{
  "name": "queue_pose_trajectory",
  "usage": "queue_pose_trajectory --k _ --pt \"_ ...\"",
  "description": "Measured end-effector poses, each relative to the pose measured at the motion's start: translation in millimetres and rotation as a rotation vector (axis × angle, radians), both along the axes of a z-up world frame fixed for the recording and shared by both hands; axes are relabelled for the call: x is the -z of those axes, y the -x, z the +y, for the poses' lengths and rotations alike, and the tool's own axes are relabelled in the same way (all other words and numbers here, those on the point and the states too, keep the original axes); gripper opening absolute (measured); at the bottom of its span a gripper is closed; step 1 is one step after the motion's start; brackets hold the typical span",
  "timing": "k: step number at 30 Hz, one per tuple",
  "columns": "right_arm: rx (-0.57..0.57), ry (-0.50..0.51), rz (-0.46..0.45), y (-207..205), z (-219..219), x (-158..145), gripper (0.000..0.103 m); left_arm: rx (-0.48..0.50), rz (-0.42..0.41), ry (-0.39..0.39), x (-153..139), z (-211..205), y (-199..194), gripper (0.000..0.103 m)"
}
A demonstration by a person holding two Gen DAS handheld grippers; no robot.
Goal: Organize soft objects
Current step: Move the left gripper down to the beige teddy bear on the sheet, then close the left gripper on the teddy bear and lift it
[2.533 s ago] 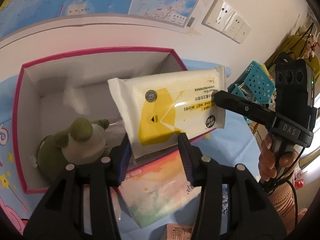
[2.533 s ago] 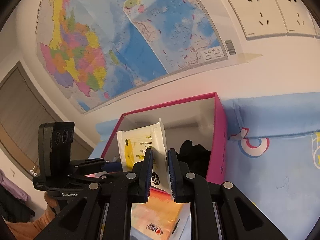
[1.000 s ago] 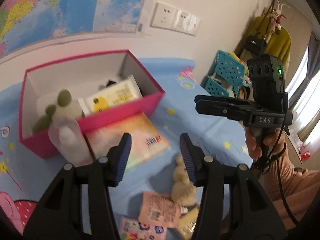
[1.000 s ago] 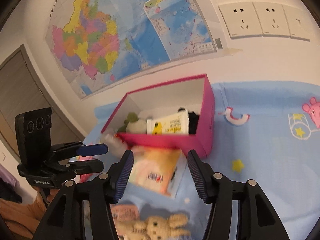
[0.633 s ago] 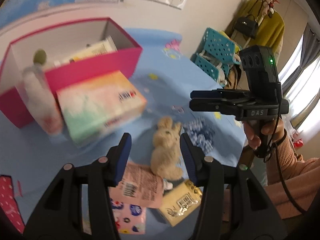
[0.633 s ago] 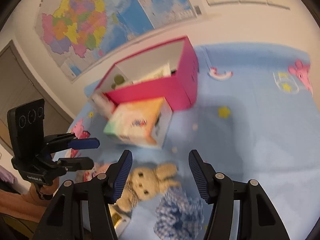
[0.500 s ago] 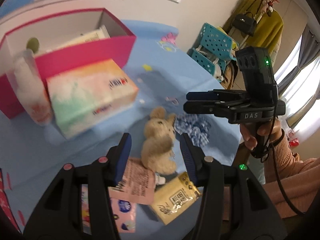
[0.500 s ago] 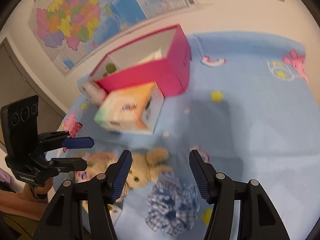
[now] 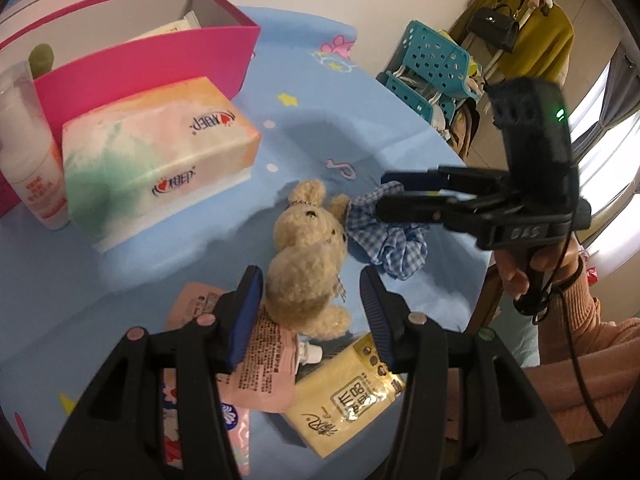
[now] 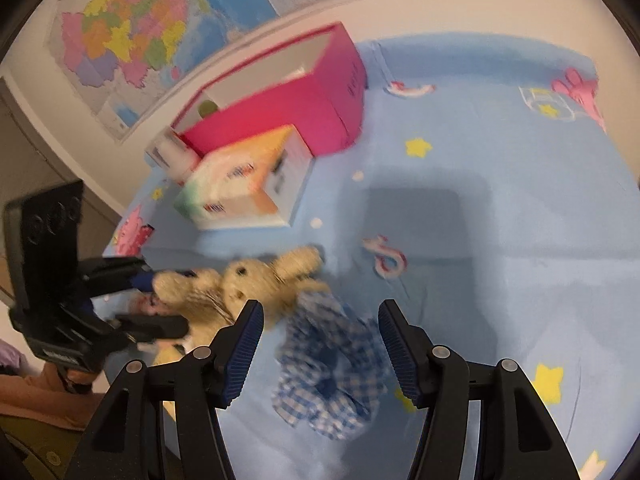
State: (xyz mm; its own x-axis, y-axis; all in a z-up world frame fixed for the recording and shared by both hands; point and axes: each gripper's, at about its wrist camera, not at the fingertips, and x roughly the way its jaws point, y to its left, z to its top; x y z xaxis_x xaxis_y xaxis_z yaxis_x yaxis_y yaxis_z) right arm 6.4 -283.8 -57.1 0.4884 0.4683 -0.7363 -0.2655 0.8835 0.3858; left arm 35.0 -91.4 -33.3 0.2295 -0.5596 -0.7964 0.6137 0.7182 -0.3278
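A beige plush bunny point(image 9: 306, 260) lies on the blue sheet, also in the right wrist view point(image 10: 244, 280). My left gripper point(image 9: 310, 312) is open, its jaws on either side of the bunny's lower body. A blue checked scrunchie point(image 9: 384, 236) lies right of the bunny. My right gripper point(image 10: 320, 346) is open and hovers just over the scrunchie point(image 10: 332, 364). A pink box point(image 9: 160, 56) at the back holds a wet wipes pack point(image 9: 160, 32) and a green plush toy point(image 9: 42, 56).
A tissue box point(image 9: 156, 152) and a white bottle point(image 9: 30, 152) stand in front of the pink box. A pink pouch point(image 9: 260, 356), a yellow packet point(image 9: 344, 396) and a patterned packet point(image 9: 236, 432) lie near the front edge. Teal baskets point(image 9: 432, 68) stand beyond the bed.
The wipes pack was let go into the pink box. Both grippers opened, pulled back and came down: the left around the bunny, the right over the scrunchie.
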Motion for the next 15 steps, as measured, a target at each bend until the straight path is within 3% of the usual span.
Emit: queue_pose_trajectory --k 5,12,15 --pt "-0.079 -0.004 -0.003 -22 23 1 0.061 -0.024 0.015 -0.017 7 1 -5 0.052" --pt "-0.123 -0.088 0.077 -55 29 25 0.060 -0.063 0.037 -0.010 11 12 -8 0.040" --pt "-0.152 -0.156 0.094 -56 26 29 0.043 -0.060 0.048 0.008 11 15 -9 0.034"
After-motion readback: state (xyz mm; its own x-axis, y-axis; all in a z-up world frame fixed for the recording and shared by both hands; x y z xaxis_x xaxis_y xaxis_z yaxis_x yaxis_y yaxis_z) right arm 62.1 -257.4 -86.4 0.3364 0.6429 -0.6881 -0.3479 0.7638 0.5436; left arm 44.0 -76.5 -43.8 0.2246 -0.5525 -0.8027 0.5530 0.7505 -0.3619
